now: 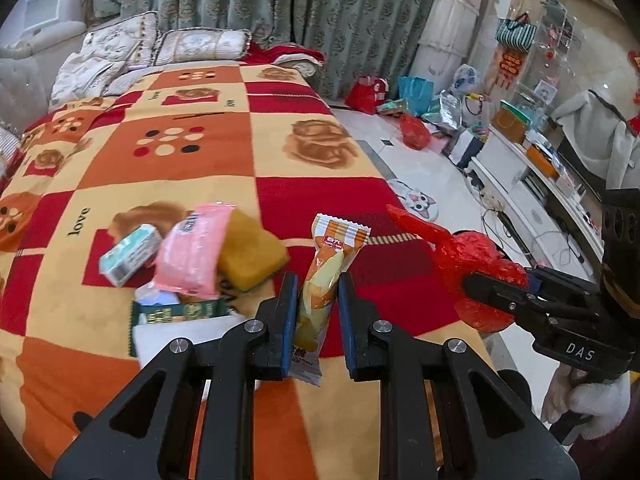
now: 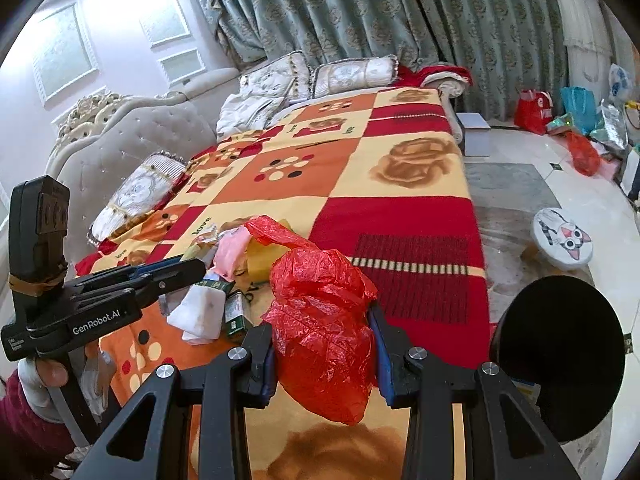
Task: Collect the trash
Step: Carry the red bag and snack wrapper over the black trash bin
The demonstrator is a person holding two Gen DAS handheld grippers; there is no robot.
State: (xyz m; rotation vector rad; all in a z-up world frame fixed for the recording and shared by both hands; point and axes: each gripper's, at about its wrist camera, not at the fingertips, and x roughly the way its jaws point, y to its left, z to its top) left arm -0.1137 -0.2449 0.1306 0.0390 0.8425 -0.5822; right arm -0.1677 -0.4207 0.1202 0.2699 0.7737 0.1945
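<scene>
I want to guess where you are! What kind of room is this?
Most likely a bedroom at home: a bed with a checked blanket, pillows against a padded headboard, and long curtains behind.

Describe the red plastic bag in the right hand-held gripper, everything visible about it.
The red plastic bag is thin, crinkled, glossy film, bunched into a lump. The right hand-held gripper is shut on its middle, blue pads pressing both sides. A twisted handle end sticks up and away. It hangs above the checked blanket, apart from the wrappers; nothing else visibly touches it.
</scene>
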